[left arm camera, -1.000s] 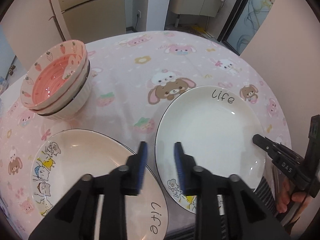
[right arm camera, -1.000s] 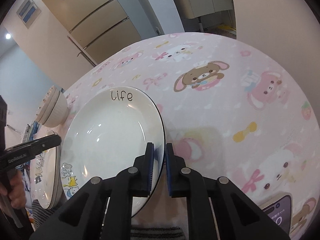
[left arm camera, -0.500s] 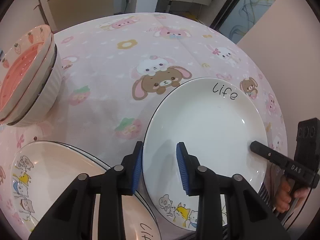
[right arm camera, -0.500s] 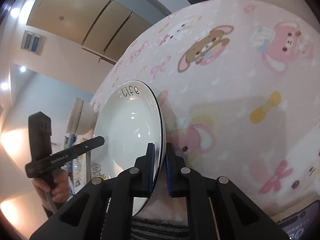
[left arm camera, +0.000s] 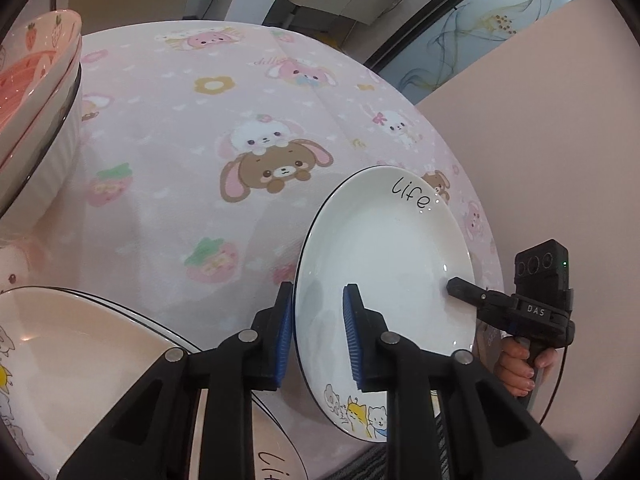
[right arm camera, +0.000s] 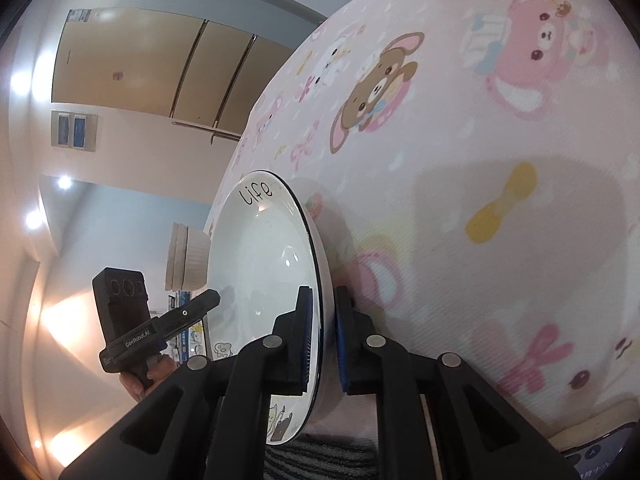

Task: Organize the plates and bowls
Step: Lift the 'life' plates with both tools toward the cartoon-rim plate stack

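A white "life" plate [left arm camera: 384, 264] with cartoon cats is tilted up off the pink tablecloth. My right gripper [right arm camera: 323, 340] is shut on its rim; the plate also shows in the right wrist view [right arm camera: 264, 280]. My left gripper [left arm camera: 316, 336] is open with its fingers on either side of the plate's left rim, not clamped. A stack of similar plates [left arm camera: 80, 344] lies at the lower left. Stacked bowls, a pink strawberry bowl [left arm camera: 32, 64] on a white ribbed bowl [left arm camera: 48, 160], stand at the far left.
The round table [left arm camera: 208, 128] has a pink cartoon cloth. A pink wall [left arm camera: 552, 128] stands close on the right. A phone [right arm camera: 596, 460] lies at the table's near edge in the right wrist view. Cabinets stand behind.
The right gripper has tilted the "life" plate up onto its edge. My left gripper has moved right, from above the plate stack to straddling the raised plate's rim.
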### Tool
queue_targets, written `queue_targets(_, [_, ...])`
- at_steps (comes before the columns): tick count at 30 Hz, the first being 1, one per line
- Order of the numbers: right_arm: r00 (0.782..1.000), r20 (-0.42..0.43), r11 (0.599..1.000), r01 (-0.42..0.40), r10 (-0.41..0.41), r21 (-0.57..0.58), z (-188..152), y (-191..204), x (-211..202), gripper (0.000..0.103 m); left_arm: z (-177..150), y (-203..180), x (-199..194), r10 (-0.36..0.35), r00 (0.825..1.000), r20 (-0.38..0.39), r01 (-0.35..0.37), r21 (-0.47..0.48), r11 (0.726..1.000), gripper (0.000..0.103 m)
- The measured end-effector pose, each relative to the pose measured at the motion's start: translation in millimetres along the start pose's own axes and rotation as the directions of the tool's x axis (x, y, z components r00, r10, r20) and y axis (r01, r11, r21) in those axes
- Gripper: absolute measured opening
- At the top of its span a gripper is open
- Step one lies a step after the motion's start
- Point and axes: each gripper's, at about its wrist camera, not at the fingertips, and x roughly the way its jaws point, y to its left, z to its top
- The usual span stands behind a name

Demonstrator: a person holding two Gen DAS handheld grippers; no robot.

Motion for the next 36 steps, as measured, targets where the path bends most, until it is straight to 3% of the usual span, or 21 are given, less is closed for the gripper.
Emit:
queue_targets(8, [1.0, -0.001, 1.0, 0.01, -0.01, 0.027, 5.4, -1.1, -10.9, 0.013, -2.2, -3.1, -4.5, 0.024, 1.0, 0.0, -0.024, -0.034, 0.999, 0.01])
queue_targets(14, [0.999, 0.021, 1.0, -0.027, 0.027, 0.013, 8.2, 14.3, -28.6, 0.014, -1.5, -5.4, -23.6, -0.031, 0.999, 0.032, 0.033, -0.056, 0.998, 0.007])
queue_targets(19, [1.0, 0.029, 0.999, 0.0, 0.001, -0.033, 5.3, 40.5, -31.3, 0.014, -5.4, -6.6, -45.5, -0.036, 0.997, 0.065, 0.04, -0.055, 0.998, 0.007])
queue_targets(21, [0.999, 0.032, 0.996, 0.045, -0.043, -0.07, 1.0, 54.6, -27.7, 0.014, -8.4, -3.9, -55.9, -0.043, 0.996, 0.079, 0.048, -0.061, 0.997, 0.007])
queue_targets(25, [1.0, -0.007, 0.997, 0.004, -0.005, -0.083, -4.5, 75.8, -15.6, 0.014, -17.3, 10.0, -77.7, -0.029, 0.993, 0.113, 0.038, -0.087, 0.996, 0.007])
queue_targets(36, [0.995, -0.089, 0.978, 0.018, -0.037, -0.207, -31.0, 148.2, 32.5, 0.015, -52.7, 59.6, -137.8, 0.012, 0.981, 0.194, 0.018, -0.152, 0.988, 0.007])
